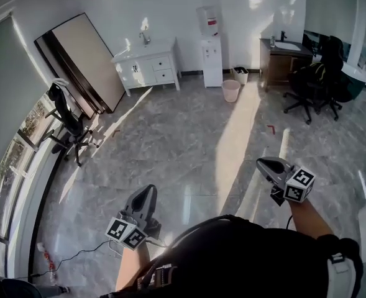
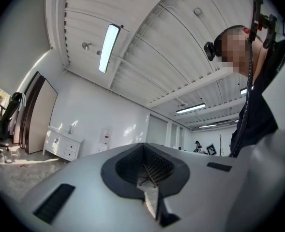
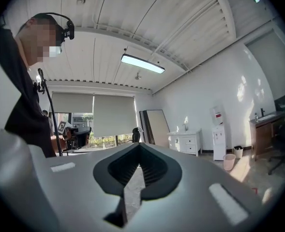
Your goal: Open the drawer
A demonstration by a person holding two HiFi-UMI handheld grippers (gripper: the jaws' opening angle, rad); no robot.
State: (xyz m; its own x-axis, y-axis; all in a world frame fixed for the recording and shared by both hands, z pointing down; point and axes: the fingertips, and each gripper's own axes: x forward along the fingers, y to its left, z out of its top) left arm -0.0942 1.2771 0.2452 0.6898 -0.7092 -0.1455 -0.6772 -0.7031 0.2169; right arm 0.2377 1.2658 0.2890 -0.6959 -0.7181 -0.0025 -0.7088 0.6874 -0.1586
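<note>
A white cabinet (image 1: 146, 67) with small drawers (image 1: 163, 69) stands against the far wall, well away across the marble floor. It also shows small in the left gripper view (image 2: 61, 146) and the right gripper view (image 3: 186, 141). My left gripper (image 1: 146, 191) is held low at the left, jaws together and holding nothing (image 2: 143, 145). My right gripper (image 1: 263, 163) is out at the right, also shut and holding nothing (image 3: 140, 145). Both point roughly level across the room.
A water dispenser (image 1: 211, 54), a pink bin (image 1: 230, 90) and a dark wooden sink unit (image 1: 281, 58) line the far wall. Black office chairs (image 1: 310, 85) stand at the right, another chair (image 1: 68, 126) by the left windows. A large board (image 1: 83, 61) leans on the wall. A cable (image 1: 77, 256) lies on the floor.
</note>
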